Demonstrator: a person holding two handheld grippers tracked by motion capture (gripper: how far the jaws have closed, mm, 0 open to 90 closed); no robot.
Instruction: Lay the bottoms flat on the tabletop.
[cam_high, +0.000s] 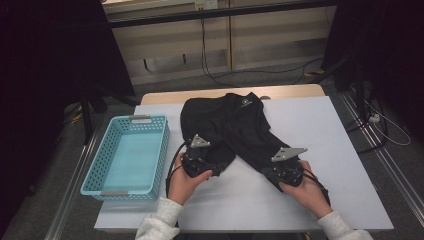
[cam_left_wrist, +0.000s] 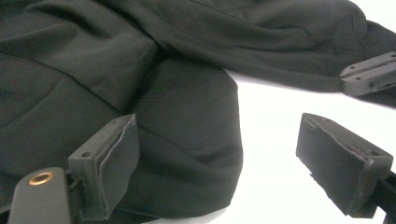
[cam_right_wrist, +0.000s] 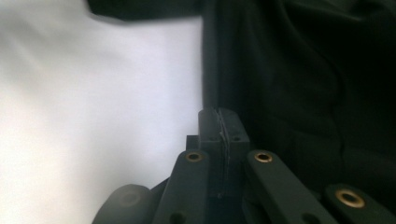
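While the black shirt (cam_high: 232, 127) lies spread over the middle of the white table (cam_high: 320, 130), collar toward the far edge and its two sleeves splayed toward the person, both grippers rest at the sleeve ends. At the lower left of the garment in the high view, the left gripper (cam_high: 198, 165) sits with the person's left hand (cam_high: 184, 182) wrapped around its body. Seen from the left gripper view, its jaws stand wide apart, one pad (cam_left_wrist: 114, 165) resting against the rounded fold of dark cloth (cam_left_wrist: 187, 140) and the other over bare white table surface, so nothing is pinched between them. Farther off in that same view, the tip of the right gripper (cam_left_wrist: 369, 74) lies at the end of the other sleeve.

Over at the lower right sleeve end in the high view, the right gripper (cam_high: 287, 172) is held by the right hand (cam_high: 307, 192). From the right gripper view its jaws are pressed together at the shirt's edge (cam_right_wrist: 280, 93); they seem to be pinching the hem, though the picture is dark and soft there.

Left of the shirt, a light blue basket (cam_high: 100, 165) stands on the table, just beside the left gripper but apart from the cloth
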